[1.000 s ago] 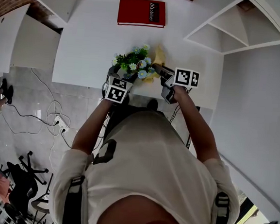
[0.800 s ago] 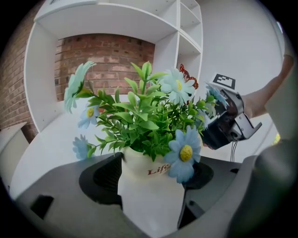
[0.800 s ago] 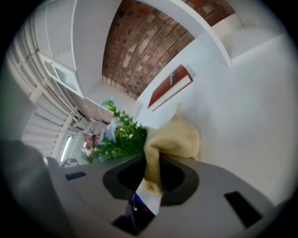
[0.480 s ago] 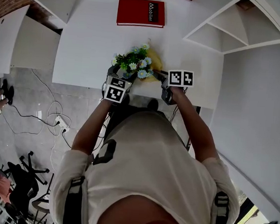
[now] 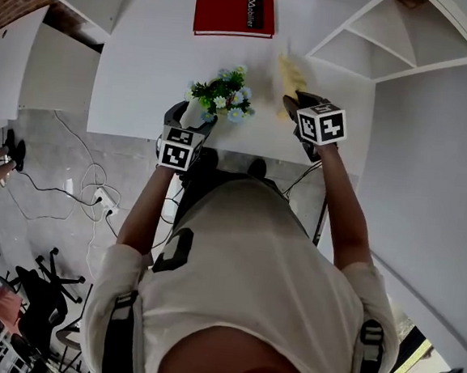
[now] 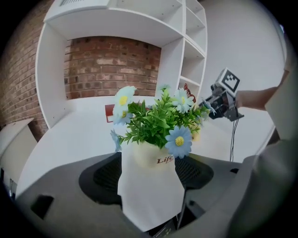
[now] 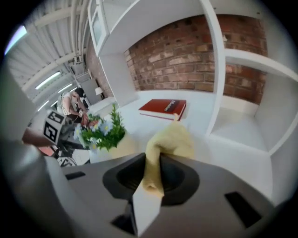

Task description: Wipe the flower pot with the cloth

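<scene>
Flower pot (image 6: 151, 160): cream, with dark lettering on its front, carrying blue, white and yellow artificial flowers (image 5: 224, 91) and green leaves. I find it near the front edge of the white table (image 5: 139, 60), to the left of centre in the head view. My left gripper (image 5: 183, 127) has its jaws set around the pot's body, one pad on each side, and is gripping it. I cannot tell whether the pot's base rests on the table.

Cloth (image 7: 170, 139): yellow, bunched, pinched in the narrow jaws of my right gripper (image 5: 296, 107), with the loose end standing up beyond the pads. The head view places the cloth over the table to the right of the pot, clear of it and of the flowers, with bare table between the two.

Surroundings: a red book (image 5: 234, 14) lies flat at the far side of the table. White shelving (image 5: 376, 40) stands to the right, with a brick wall behind it.
</scene>
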A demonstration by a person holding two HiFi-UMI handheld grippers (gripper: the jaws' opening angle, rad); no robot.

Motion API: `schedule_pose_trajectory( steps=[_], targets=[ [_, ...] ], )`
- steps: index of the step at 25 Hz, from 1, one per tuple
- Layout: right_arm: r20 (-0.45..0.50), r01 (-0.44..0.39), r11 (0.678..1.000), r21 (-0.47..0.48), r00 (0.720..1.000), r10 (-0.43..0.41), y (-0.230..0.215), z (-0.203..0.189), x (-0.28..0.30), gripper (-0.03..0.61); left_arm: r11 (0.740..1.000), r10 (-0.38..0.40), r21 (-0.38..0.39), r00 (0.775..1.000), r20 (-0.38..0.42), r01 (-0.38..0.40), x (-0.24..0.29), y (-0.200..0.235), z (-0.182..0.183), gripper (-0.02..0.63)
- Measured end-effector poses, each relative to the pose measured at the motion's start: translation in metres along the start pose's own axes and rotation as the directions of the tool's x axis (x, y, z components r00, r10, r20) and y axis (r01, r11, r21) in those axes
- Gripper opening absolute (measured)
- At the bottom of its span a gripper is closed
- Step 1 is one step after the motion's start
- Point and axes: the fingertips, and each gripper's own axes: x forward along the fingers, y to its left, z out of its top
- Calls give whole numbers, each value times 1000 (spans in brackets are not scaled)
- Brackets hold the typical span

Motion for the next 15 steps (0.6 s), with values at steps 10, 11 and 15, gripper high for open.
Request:
schedule_pose_trajectory(
  steps=[10,11,15],
  targets=[
    [-59,115,992,51,992,-112,2,-64,21,298,1000,-16,2,1000,-14,16,-23,-6,-9,357],
    [-26,100,989,110,995,-97,5,-58,14,305,1000,-17,0,1000,-15,17,-24,-5,-11,357],
    [151,-87,944,320,988,40,46,-25,-20,284,999,-25,-27,1000,2,25,-34,2,-9,357]
  ],
)
